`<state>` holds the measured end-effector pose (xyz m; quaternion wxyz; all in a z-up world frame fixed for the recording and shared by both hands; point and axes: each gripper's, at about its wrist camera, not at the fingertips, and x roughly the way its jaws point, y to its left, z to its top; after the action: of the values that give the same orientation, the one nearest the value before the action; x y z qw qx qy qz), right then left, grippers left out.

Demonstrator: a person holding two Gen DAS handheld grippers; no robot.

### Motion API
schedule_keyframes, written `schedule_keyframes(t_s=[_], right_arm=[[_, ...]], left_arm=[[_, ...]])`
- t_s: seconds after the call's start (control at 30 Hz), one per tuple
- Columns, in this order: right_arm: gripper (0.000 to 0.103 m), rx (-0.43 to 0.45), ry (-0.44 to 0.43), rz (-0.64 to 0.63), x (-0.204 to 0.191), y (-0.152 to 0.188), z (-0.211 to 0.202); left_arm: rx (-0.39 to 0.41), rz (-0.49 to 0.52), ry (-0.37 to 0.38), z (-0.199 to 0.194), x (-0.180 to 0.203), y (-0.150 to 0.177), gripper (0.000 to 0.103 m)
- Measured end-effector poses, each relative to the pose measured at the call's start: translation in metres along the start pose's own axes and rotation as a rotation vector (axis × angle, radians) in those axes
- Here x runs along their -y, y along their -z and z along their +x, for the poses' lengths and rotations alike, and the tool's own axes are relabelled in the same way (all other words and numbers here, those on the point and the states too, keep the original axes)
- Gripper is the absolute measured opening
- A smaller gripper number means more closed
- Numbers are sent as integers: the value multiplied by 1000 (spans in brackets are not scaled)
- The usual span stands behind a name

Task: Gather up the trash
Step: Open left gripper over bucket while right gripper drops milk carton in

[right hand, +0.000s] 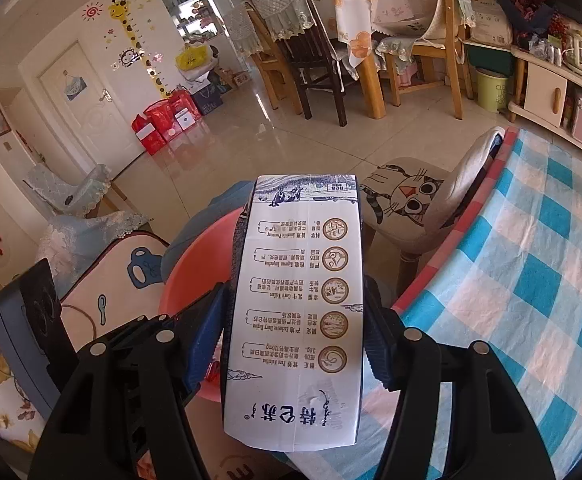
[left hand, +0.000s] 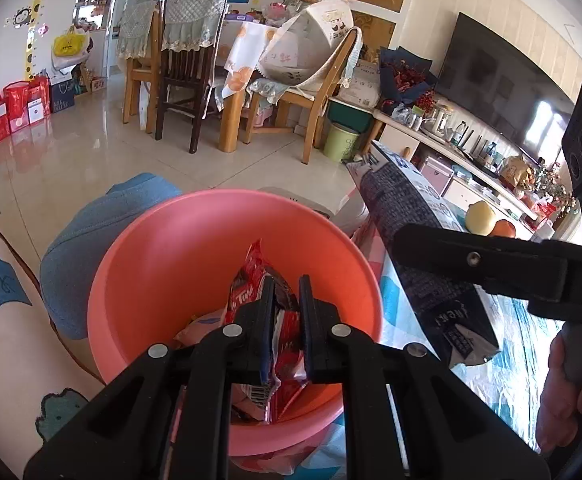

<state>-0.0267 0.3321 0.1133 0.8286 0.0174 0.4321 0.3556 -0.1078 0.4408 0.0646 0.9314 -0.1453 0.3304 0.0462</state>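
My left tool (left hand: 287, 320) is clamped tight on a red snack wrapper (left hand: 281, 332), jaws nearly together with the crumpled foil pinched between them. It hangs over the pink basin (left hand: 163, 264), the wrapper's upper end inside the rim. More wrappers lie at the bottom of the basin, under the held one.

My right tool (right hand: 295, 320) grips a white-and-blue milk carton (right hand: 295, 300) across its width, jaws about half open and pressed on both side faces. The carton sits just beside the basin, over its right rim in the left wrist view (left hand: 419, 248).

The desk with the blue checked cloth (right hand: 531, 280) lies right of the basin. A cat-print chair (right hand: 411, 200) stands beyond the basin, at the desk edge.
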Motion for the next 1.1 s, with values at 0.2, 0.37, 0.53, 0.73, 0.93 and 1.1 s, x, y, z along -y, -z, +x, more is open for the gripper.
schedule_keyframes(t_s=[0.2,0.37,0.53,0.73,0.93,1.1], right_arm=[[64,-7,3,-10,-3,-3,20],[64,-25,0,-10,-1,1,31],[66,-25,-29,16,4,3,32],[74,9,-34,32,8,6,21],[83,28,24,38,20,19,6],[89,19,83,68,40,29,-8]], left_arm=[[-22,-16,1,11,-6,6,13],[-30,-20,0,14,-9,8,13],[-32,-30,-5,16,-15,9,13],[-17,-57,-30,11,-22,9,43],[19,-56,-59,4,-24,7,78],[48,-35,-96,-3,-14,2,92]])
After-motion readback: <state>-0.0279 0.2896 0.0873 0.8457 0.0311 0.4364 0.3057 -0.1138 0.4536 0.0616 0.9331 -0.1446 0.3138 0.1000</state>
